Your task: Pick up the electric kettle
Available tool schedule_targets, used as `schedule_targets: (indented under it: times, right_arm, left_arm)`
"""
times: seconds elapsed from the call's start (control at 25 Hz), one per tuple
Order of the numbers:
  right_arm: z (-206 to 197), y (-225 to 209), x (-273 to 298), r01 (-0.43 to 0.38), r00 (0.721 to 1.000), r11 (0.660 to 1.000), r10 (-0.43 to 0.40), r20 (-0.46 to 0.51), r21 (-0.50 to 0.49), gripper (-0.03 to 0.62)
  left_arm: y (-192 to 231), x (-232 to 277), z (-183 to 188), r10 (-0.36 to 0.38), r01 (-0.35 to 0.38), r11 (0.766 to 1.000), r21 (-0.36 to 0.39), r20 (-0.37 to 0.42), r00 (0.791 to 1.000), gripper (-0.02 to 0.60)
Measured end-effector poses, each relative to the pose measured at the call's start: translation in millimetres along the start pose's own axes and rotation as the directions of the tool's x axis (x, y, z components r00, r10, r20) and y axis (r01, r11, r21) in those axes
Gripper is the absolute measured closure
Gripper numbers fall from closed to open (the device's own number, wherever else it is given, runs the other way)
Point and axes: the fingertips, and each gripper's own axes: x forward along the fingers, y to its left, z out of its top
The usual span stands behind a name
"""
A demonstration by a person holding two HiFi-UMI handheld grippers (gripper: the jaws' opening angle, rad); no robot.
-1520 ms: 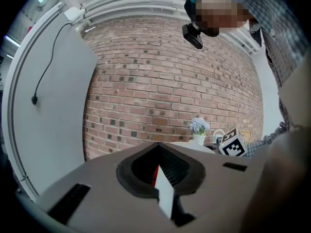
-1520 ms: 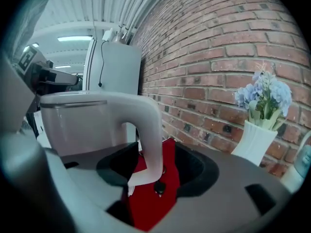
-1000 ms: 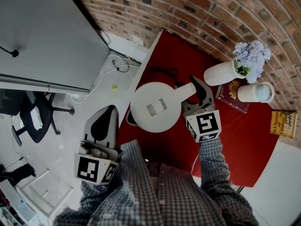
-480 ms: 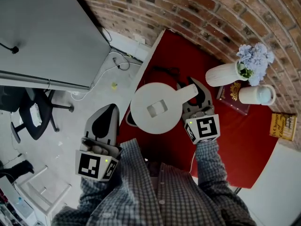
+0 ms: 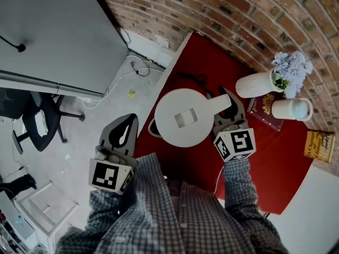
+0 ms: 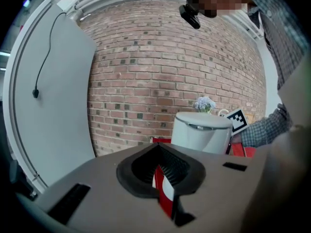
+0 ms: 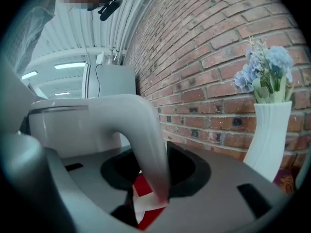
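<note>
Person's left gripper (image 5: pixel 125 124) held low, off the table's side, grey jaws together, empty. Near-level right gripper (image 5: pixel 225 95), jaws just eased slightly, clamps the curved glossy handle of the round white plastic electric kettle (image 5: pixel 185 118) at the flat red table (image 5: pixel 275 163) edge, rough brick wall (image 5: pixel 254 15) behind

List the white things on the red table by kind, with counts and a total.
Electric kettle: 1
Vase: 1
Cup: 1
Total: 3
</note>
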Motion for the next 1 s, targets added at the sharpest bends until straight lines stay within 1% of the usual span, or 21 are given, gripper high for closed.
schedule_targets:
  times: [0.08, 0.24, 0.4, 0.52, 0.68, 0.88, 1.0]
  right_arm:
    - [2.1, -1.4, -1.0, 0.003, 1.000, 1.000, -0.003, 0.002, 0.027, 0.445]
    - [10.2, -5.8, -5.0, 0.017, 1.000, 0.996, -0.018, 0.014, 0.082, 0.445]
    - [23.3, -6.3, -10.3, 0.028, 0.999, 0.995, -0.030, 0.020, 0.096, 0.445]
    - [31.8, -3.8, -13.0, 0.034, 0.999, 0.996, -0.036, 0.020, 0.083, 0.445]
    - [36.5, -1.5, -16.7, 0.038, 0.999, 0.996, -0.040, 0.022, 0.080, 0.444]
    - [37.6, 1.3, -19.7, 0.047, 0.999, 0.994, -0.049, 0.018, 0.094, 0.444]
    - [39.6, 5.6, -20.3, 0.047, 0.999, 0.993, -0.049, 0.017, 0.107, 0.442]
  left_arm:
    - [1.4, 1.3, -10.9, -0.012, 0.013, 1.000, 0.024, -0.028, 1.000, 0.581]
    - [-0.3, 11.1, -36.6, -0.060, 0.064, 0.996, 0.060, -0.070, 0.996, 0.581]
    - [-5.0, 24.0, -68.0, -0.113, 0.126, 0.989, 0.082, -0.144, 0.983, 0.581]
    - [-7.0, 31.2, -93.7, -0.145, 0.171, 0.979, 0.110, -0.213, 0.966, 0.581]
    - [-14.9, 39.3, -128.9, -0.188, 0.240, 0.960, 0.142, -0.303, 0.934, 0.581]
    - [-19.9, 49.6, -156.8, -0.216, 0.286, 0.947, 0.148, -0.364, 0.906, 0.581]
    - [-23.1, 52.8, -161.2, -0.212, 0.310, 0.930, 0.197, -0.402, 0.891, 0.581]
